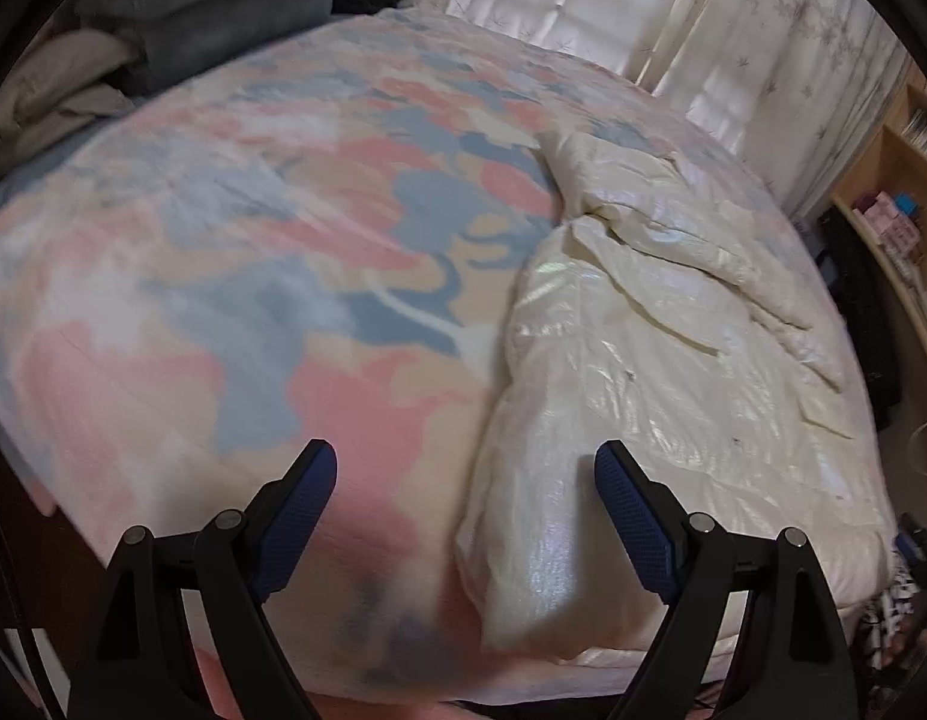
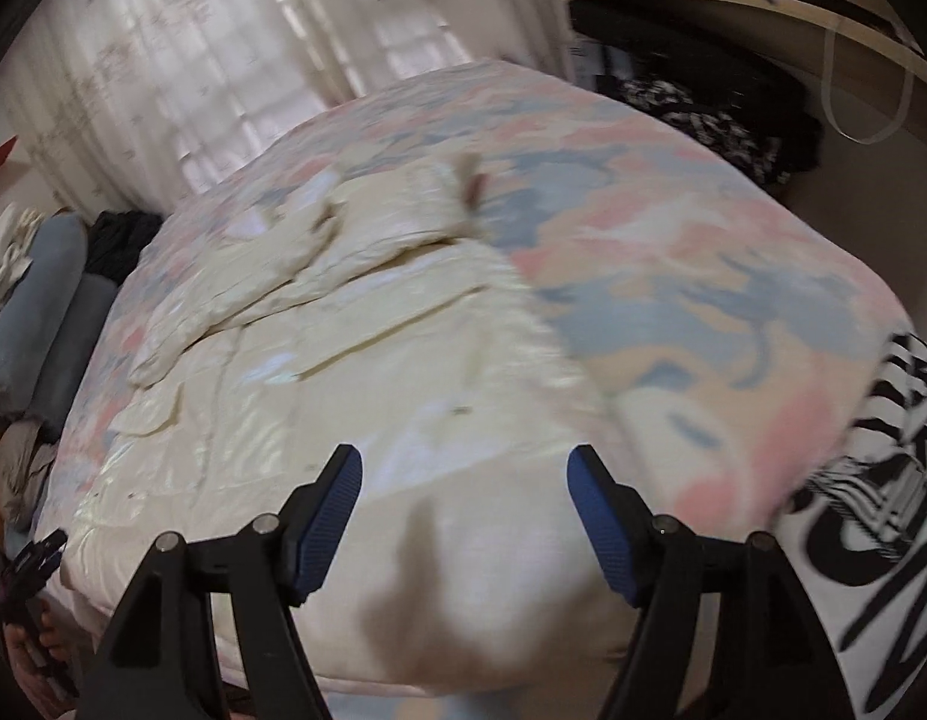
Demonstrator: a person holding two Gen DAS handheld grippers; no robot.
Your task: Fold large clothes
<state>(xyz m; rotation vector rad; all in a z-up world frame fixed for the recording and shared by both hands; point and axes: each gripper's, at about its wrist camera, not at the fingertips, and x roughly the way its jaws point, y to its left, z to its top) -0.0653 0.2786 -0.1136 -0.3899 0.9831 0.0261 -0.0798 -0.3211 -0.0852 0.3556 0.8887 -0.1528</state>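
Looking along our left gripper (image 1: 466,510), we see its blue pads spread wide with nothing between them, hovering above the near edge of the bed. The cream jacket (image 1: 661,348) lies flat on the floral bedspread (image 1: 253,252), ahead and to the right of this tool, its long axis running away from us toward the curtains (image 1: 613,6); its near hem sits just beside the right-hand pad, while bare bedspread fills the space under the left one. A folded sleeve crosses the far part of the garment. Grey rolled bedding (image 1: 223,18) is piled at the far left, well apart, and a wooden shelf (image 1: 895,180) stands off to the right; neither blocks a reach. Turning to our right gripper (image 2: 463,516), we find it likewise released, pads apart and empty, but here the jacket (image 2: 343,372) lies directly ahead, its near hem running under the gap between the pads. The blur makes the hem's exact line hard to tell. A black-and-white patterned cloth (image 2: 883,540) hangs at the right edge, near the bed's corner. We judge the right hand the nearer to the hem, so the left must shift rightward before both can pinch the near edge and carry it toward the collar.
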